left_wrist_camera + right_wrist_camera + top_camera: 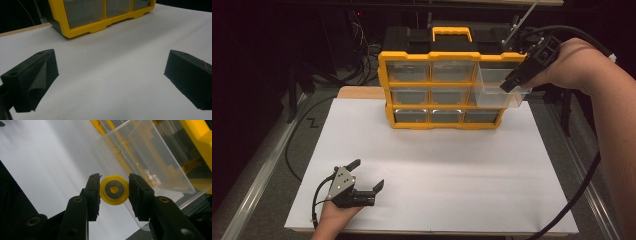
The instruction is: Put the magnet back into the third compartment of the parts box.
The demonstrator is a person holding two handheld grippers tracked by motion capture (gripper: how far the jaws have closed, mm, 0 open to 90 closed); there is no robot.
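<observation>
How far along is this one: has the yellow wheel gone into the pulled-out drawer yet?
Done: the top-right clear drawer of the yellow organizer is pulled out. In hand: the right gripper is shut on the wheel, held at the drawer. Left: release the wheel inside and, presumably, push the drawer shut. The left gripper rests open on the white sheet.

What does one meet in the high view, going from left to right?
Left gripper → yellow organizer → pulled-out clear drawer → right gripper.
</observation>
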